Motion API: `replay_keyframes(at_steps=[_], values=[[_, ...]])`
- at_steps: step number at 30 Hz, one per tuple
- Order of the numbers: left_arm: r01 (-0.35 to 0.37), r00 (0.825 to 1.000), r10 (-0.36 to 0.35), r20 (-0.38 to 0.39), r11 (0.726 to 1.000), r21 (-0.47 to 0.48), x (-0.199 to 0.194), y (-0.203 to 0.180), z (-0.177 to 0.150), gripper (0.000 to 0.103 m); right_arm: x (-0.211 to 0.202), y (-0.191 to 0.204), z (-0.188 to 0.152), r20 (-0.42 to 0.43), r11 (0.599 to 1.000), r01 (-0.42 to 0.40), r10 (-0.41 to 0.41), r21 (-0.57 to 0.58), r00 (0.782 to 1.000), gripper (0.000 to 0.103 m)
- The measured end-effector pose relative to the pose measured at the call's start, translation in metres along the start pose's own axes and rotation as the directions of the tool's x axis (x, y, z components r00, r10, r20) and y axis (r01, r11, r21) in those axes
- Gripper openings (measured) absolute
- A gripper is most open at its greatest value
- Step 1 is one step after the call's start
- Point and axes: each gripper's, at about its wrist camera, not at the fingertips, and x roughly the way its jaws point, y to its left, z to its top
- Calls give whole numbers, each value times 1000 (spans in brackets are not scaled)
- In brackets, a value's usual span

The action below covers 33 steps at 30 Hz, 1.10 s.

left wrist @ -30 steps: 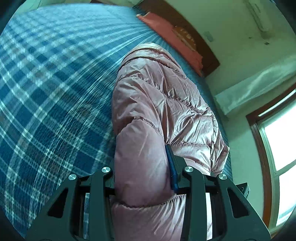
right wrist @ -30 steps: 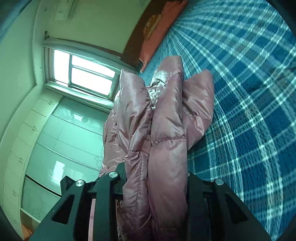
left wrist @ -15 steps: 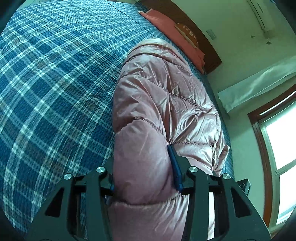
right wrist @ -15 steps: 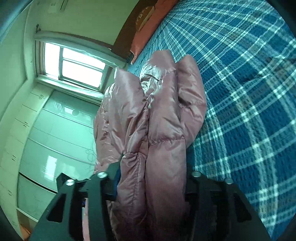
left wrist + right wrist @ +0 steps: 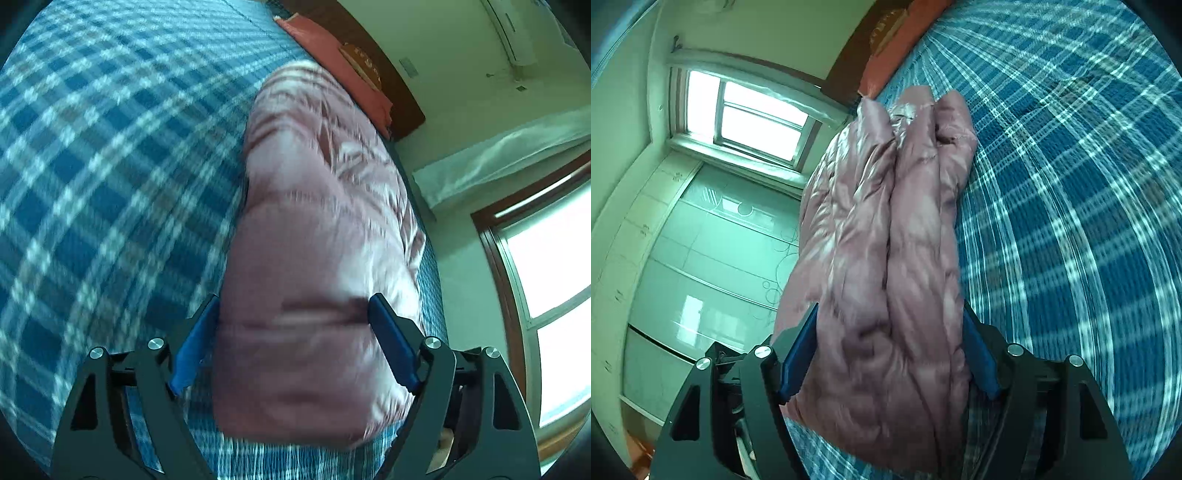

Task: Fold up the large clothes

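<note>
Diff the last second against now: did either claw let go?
Both did. The left claw and right claw have spread, blue pads off the pink puffer jacket, which now lies released on the plaid bedspread. The jacket stays bunched lengthwise in the same spot.

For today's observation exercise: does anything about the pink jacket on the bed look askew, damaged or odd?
Nothing stands out. The pink puffer jacket lies folded in a long bundle on the plaid bedspread, no tears visible. Both claws, left and right, are open around its near end. The left view is blurred.
</note>
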Motion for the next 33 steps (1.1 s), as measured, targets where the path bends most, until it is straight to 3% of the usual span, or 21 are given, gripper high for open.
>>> replay_keyframes(at_steps=[1,2,3,4,7,10,17,21,26,33], values=[[9,1000,-9,-5,1000,-3,1,2,-4,81,1,1,-3,-4,1000,-4,4,4,1000,71],[13,1000,-13,-7,1000,-5,1,3,-5,74,2,2,-7,-6,1000,-5,5,12,1000,71],[16,1000,-16,-5,1000,-7,1,4,-7,71,3,3,-8,-4,1000,1,-1,16,1000,65],[14,1000,-14,-3,1000,-1,-1,3,-7,62,4,4,-11,-8,1000,3,-3,22,1000,49],[5,1000,-5,-6,999,34,-3,2,-8,41,3,3,-18,-4,999,-22,22,38,1000,26],[-5,1000,5,-4,998,55,-4,2,-10,34,5,6,-22,-4,1000,-13,13,19,1000,20],[-10,1000,9,27,999,47,-5,4,-15,37,3,-9,-28,20,996,-43,41,75,999,23],[-36,997,35,67,999,19,-14,5,-22,48,-5,-20,-35,54,993,-38,32,116,998,39],[-111,987,109,119,994,9,-30,3,-29,62,-20,-25,-51,79,991,-12,1,137,997,46],[-236,960,227,162,971,40,-57,-4,-43,69,-50,-13,-73,94,987,110,-121,114,988,53]])
